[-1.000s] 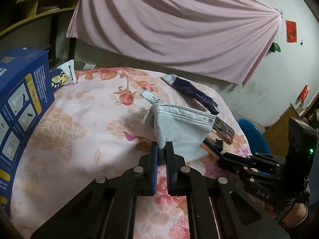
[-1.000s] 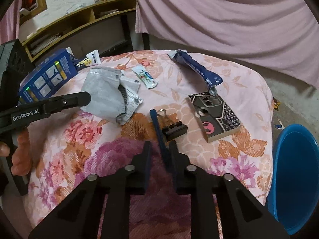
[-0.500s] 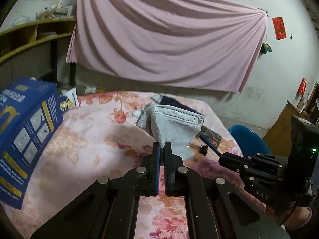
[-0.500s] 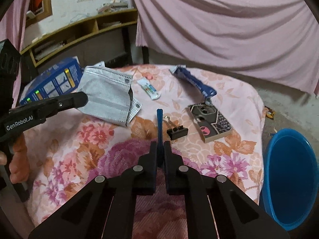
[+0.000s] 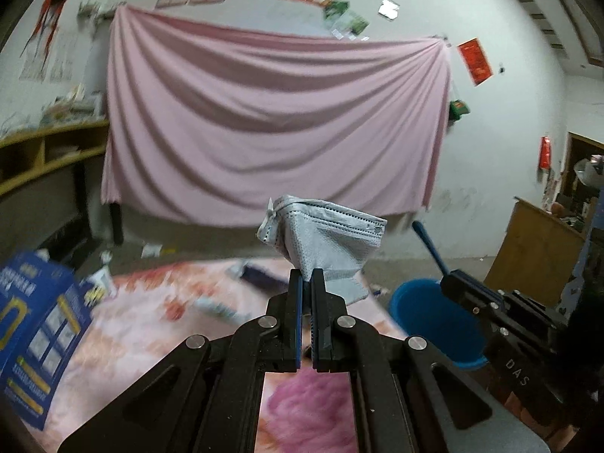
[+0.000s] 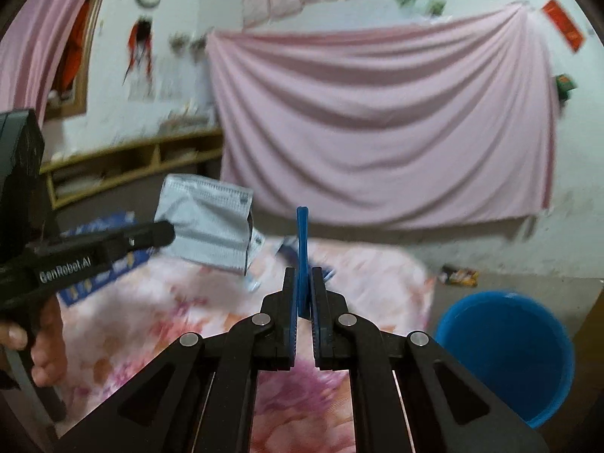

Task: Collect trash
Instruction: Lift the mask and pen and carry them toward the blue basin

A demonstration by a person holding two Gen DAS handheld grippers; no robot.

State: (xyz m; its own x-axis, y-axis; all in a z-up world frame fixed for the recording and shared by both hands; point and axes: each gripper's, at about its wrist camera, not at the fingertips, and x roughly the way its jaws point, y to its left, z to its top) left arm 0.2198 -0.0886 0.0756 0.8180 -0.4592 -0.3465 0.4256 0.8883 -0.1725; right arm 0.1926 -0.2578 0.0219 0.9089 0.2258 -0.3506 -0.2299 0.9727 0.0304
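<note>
My left gripper (image 5: 306, 279) clamps the face mask (image 5: 324, 241), right gripper (image 6: 302, 279) the blue stick (image 6: 302, 241) — both lifted; blue bucket (image 6: 506, 351) drop pending.

"GenRobot.AI" on left tongs (image 6: 163, 234) body; "DAS" on right tongs (image 5: 447, 283) body; blue box (image 5: 34, 336) print unreadable.

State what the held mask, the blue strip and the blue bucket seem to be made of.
Mask: soft nonwoven fabric, matte grey, with stitched dotted edges and limp folds.
Blue strip: probably plastic; thin, smooth, standing stiffly upright from the right gripper.
Bucket: likely moulded plastic, with smooth, even blue walls.
</note>
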